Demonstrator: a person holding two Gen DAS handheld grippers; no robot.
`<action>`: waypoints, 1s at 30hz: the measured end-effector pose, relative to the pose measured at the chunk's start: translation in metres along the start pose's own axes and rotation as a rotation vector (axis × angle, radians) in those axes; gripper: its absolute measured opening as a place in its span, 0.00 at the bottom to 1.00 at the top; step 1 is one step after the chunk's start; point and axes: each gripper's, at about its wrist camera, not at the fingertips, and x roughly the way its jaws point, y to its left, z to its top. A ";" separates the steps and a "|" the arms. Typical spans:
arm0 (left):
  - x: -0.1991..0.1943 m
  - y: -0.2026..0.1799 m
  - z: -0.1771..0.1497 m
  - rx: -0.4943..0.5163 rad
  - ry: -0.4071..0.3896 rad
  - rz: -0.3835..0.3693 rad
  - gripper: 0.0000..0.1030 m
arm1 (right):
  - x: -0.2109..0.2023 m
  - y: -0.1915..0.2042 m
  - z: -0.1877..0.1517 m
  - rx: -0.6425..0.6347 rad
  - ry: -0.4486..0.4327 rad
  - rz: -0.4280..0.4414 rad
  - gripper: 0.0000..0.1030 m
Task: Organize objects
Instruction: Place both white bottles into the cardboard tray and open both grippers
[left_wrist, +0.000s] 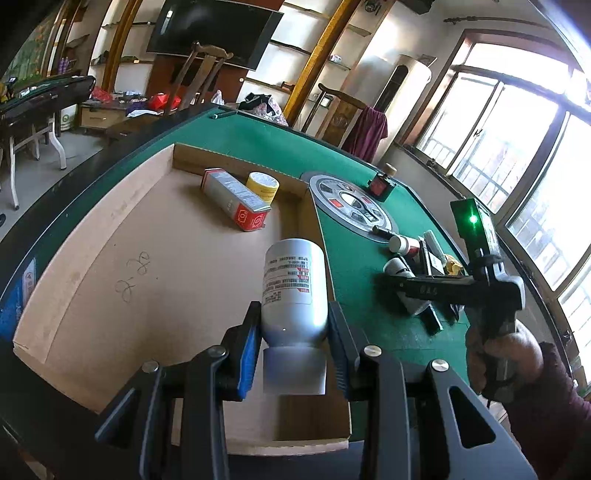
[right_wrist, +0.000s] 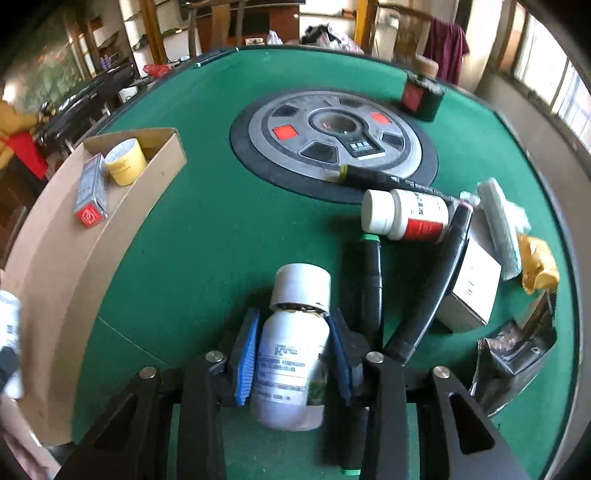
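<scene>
My left gripper has its jaws clamped on a white bottle, held over the cardboard tray; beyond lie a grey carton and a yellow tub. My right gripper has its jaws pressed against a white-capped bottle on the green counter. Ahead to the right lie a red-labelled bottle and black markers; windows stand further right.

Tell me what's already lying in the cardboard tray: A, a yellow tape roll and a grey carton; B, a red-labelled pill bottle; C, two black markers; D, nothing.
A: the tape roll and grey carton lie together at the tray's far end.
</scene>
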 end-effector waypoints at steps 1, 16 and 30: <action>-0.001 -0.001 0.000 0.002 -0.002 0.002 0.32 | -0.002 0.002 -0.002 -0.006 -0.014 -0.009 0.36; -0.026 0.031 0.093 0.031 -0.045 0.107 0.32 | -0.090 0.017 0.048 0.111 -0.144 0.496 0.36; 0.097 0.102 0.136 -0.021 0.146 0.258 0.32 | 0.017 0.146 0.113 0.094 0.084 0.681 0.37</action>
